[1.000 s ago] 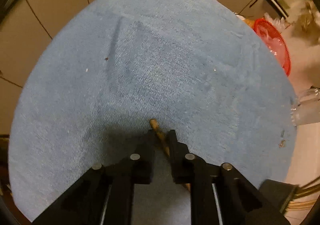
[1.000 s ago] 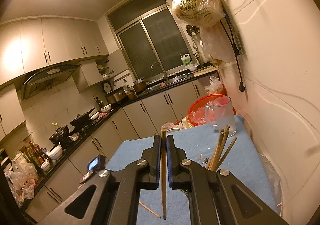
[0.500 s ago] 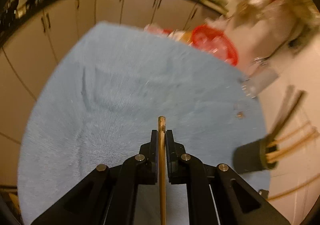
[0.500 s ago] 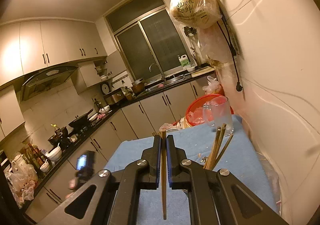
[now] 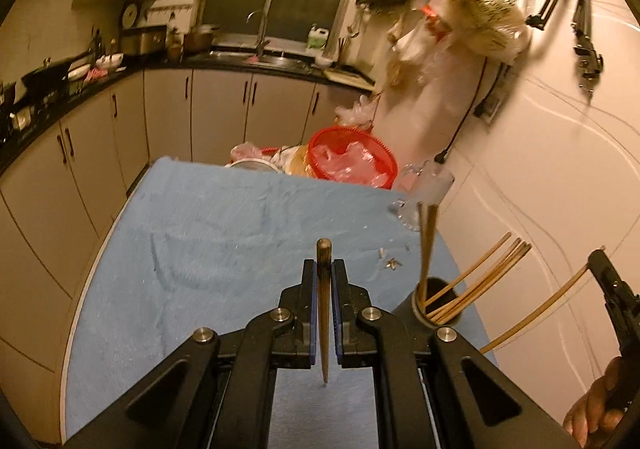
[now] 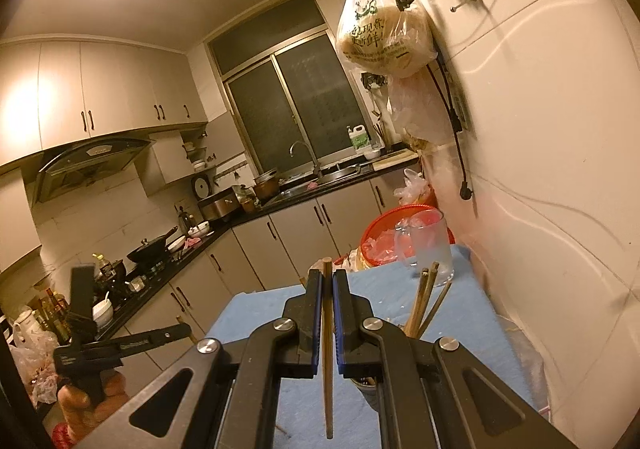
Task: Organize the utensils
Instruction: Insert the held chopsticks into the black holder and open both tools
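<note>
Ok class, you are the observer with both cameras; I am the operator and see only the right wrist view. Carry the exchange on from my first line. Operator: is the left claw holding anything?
Observer: Yes. The left claw is shut on a dark chopstick.
Operator: And where does it go?
Observer: Probably into a dark round holder that stands on the blue cloth, just right of that claw in the left wrist view.
Operator: What is in it?
Observer: Several pale chopsticks fan out of it, leaning toward the wall.
</note>
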A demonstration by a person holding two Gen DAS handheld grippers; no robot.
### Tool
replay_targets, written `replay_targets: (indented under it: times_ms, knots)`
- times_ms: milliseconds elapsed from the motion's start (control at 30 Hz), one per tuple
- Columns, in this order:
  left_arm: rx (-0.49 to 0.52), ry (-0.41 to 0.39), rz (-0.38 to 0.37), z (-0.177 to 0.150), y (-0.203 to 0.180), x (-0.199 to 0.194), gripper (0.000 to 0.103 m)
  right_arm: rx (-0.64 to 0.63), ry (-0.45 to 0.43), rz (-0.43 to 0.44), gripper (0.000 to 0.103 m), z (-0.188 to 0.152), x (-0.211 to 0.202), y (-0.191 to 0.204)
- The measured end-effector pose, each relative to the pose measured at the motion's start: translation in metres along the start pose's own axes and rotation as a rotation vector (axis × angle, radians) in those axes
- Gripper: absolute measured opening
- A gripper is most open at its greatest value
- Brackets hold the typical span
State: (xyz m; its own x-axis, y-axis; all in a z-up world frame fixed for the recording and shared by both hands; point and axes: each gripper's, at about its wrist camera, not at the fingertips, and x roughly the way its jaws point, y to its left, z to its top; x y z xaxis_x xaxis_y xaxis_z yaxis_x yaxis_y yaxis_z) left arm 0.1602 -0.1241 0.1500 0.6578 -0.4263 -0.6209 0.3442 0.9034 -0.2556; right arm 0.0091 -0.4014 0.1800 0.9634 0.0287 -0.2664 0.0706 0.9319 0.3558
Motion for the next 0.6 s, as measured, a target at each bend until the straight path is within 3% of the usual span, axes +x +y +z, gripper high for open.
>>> replay_targets:
  times_ms: [333, 600]
  knots:
    - [0.041, -0.068, -0.060, 0.025, -0.036, -0.020, 0.007, -0.002, -0.043, -0.036, 0.006, 0.015, -0.001, -0.007]
    - [0.082, -0.158, -0.157, 0.048, -0.075, -0.046, 0.007, -0.006, -0.117, -0.078, 0.006, 0.041, -0.001, -0.013]
